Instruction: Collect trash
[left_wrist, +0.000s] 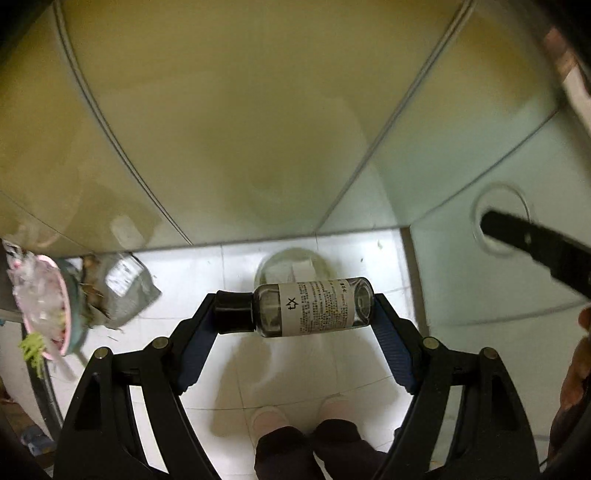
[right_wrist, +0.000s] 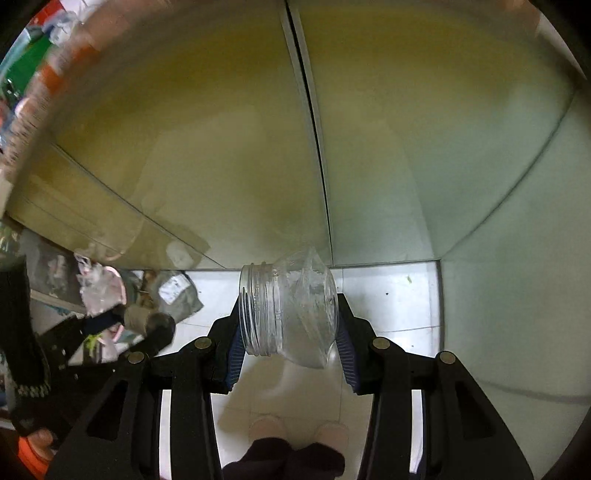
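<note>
Two grippers: each one you hold has an item clamped between its fingers.
Left gripper (left_wrist: 295, 308): clenched on a small dark glass bottle with a black cap and a white printed label (left_wrist: 314, 308); you hold it sideways at the middle of the left wrist frame, cap against the left finger, base against the right finger.
Right gripper (right_wrist: 288, 317): grasping a crushed clear plastic jar with a threaded open mouth (right_wrist: 290, 314); it sits at the centre of the right wrist frame, mouth turned to the left, crumpled body to the right.
Floor: white tiled floor (left_wrist: 192, 277) lies below both items, across the lower half of each frame.
Trash pile: a grey crumpled pouch with a white label (left_wrist: 125, 291) lies on the tiles at the left of the left wrist frame, just beside a pink-rimmed bowl holding clear crumpled plastic (left_wrist: 40, 302).
Green scraps: at the lower edge of that bowl (left_wrist: 31, 347).
Your feet: pale pink slippers (left_wrist: 269, 419) show at the bottom centre, under dark trouser legs.
Wall panels: yellowish glossy panels (left_wrist: 221, 129) fill the upper half of both frames.
Other gripper: the right tool's black finger (left_wrist: 535, 243) enters at the right edge of the left wrist frame.
</note>
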